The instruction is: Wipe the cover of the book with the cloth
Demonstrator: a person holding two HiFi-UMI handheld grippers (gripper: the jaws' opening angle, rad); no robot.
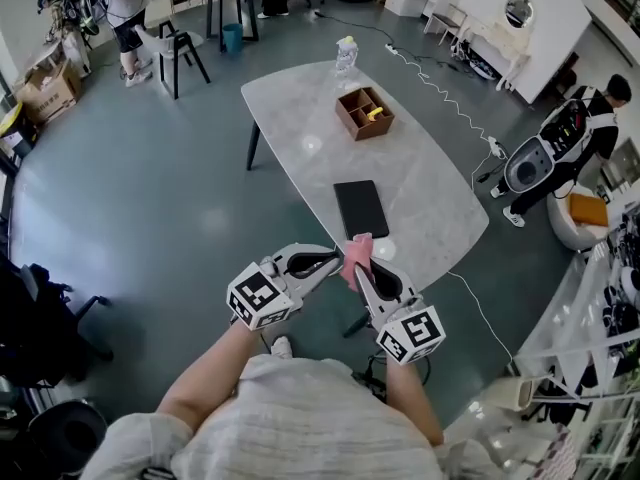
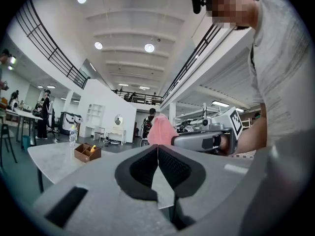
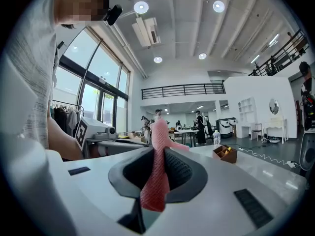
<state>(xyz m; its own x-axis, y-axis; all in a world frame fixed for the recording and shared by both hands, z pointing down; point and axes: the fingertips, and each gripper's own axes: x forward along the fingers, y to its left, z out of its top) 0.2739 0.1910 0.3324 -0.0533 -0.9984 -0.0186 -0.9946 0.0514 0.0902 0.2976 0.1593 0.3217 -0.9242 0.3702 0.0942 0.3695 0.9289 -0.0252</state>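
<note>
A black book (image 1: 360, 208) lies flat near the front end of the pale marble table (image 1: 300, 118). My right gripper (image 1: 358, 268) is shut on a pink cloth (image 1: 356, 257), held in the air short of the table's near edge. In the right gripper view the cloth (image 3: 158, 166) runs up between the jaws and sticks out past the tips. My left gripper (image 1: 338, 260) is shut with nothing in it, its tips close beside the cloth. In the left gripper view the jaws (image 2: 157, 149) meet, and the cloth (image 2: 161, 132) and the right gripper (image 2: 206, 140) show just beyond them.
A brown wooden organizer (image 1: 364, 112) and a clear bottle (image 1: 346, 56) stand on the far half of the table. A white cable (image 1: 440, 93) runs across the floor at right. People stand at the far left and right. Black chairs (image 1: 40, 318) sit at left.
</note>
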